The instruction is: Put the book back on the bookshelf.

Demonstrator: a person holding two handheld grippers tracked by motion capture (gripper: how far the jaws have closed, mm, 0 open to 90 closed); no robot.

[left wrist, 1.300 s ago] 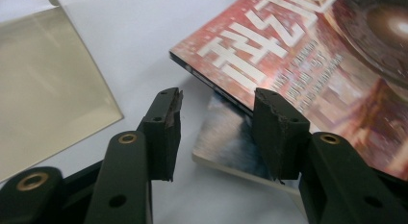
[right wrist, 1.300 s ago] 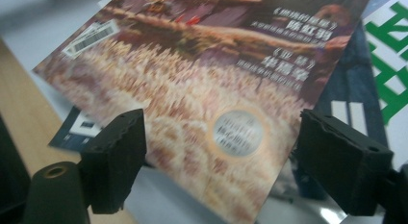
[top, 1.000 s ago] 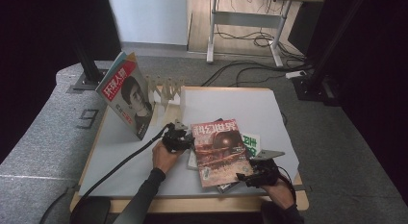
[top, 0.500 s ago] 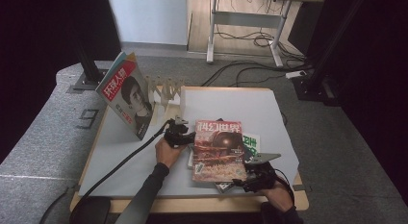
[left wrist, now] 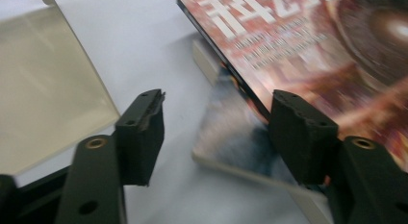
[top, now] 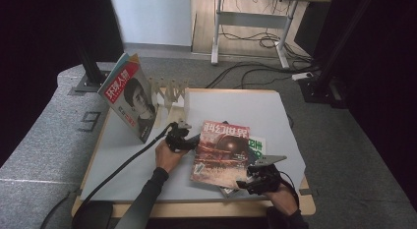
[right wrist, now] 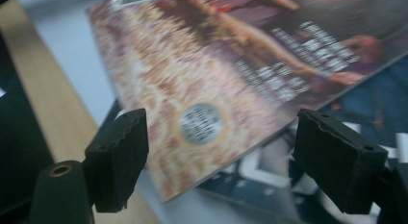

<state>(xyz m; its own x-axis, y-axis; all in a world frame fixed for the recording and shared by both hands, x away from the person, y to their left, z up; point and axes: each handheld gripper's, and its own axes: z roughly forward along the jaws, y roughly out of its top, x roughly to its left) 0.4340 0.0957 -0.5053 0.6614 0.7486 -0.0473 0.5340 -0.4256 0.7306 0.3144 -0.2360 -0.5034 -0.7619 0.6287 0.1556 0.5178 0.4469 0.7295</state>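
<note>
**Two hand-held grippers flank a red magazine on a pale table**

A pale grey table (top: 246, 108) with a wooden edge stands on grey carpet, with desk legs and loose cables on the floor beyond it. Near the table's front, a red magazine (top: 221, 153) with white characters across its cover lies on top of other magazines (top: 255, 144), one showing a green and white corner. At the far left of the table, another magazine with a portrait cover (top: 129, 102) stands upright, leaning against a pale rack (top: 169, 89).

The left gripper (top: 189, 140), held in a person's left hand (top: 166, 157), sits just beside the red magazine's upper left edge. Its jaws have just been opening and stand apart; in the left gripper view the magazine's edge lies by the right jaw, with bare table between the jaws.

The right gripper (top: 246, 182), held in the right hand (top: 281, 199), is at the magazine's lower right corner. Its jaws are spread wide, with that corner between them, not pinched.
</note>
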